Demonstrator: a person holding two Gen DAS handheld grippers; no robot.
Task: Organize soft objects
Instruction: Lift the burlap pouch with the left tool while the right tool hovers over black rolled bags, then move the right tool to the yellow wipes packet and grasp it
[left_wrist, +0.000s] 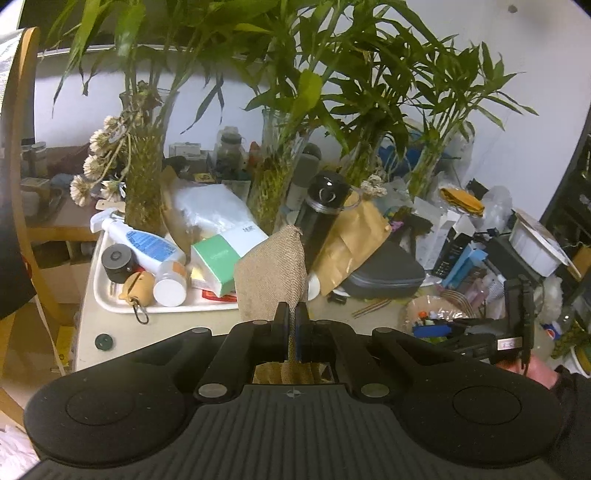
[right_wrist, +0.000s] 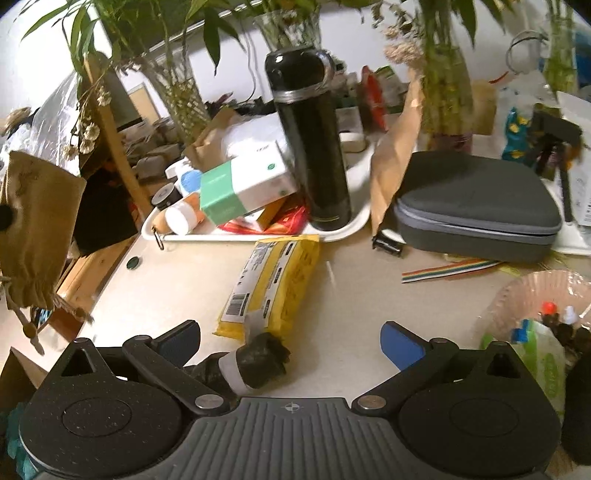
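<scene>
Cluttered bench (left_wrist: 155, 332) fills the left wrist view, backed by a white wall and bamboo in glass vases. Left tongs (left_wrist: 291, 314) are clenched on a tan burlap pouch (left_wrist: 271, 273), which stands up from the jaws in front of the white tray (left_wrist: 110, 299). Off to the right, the right tongs appear as a dark shape (left_wrist: 517, 306); their state cannot be told from here.

From the right wrist view, the right tongs (right_wrist: 290, 341) stand released, blue pads wide apart. Between them, nearer the left pad, lies a dark rolled bundle with a white band (right_wrist: 255, 365), its long axis slanting from lower left to upper right, touching a yellow packet (right_wrist: 280, 284). Only this view shows these 2 things; the pouch (right_wrist: 35, 229) hangs at far left, drawstring end down. The right tongs look nearer the bundle, likely the next pick.
</scene>
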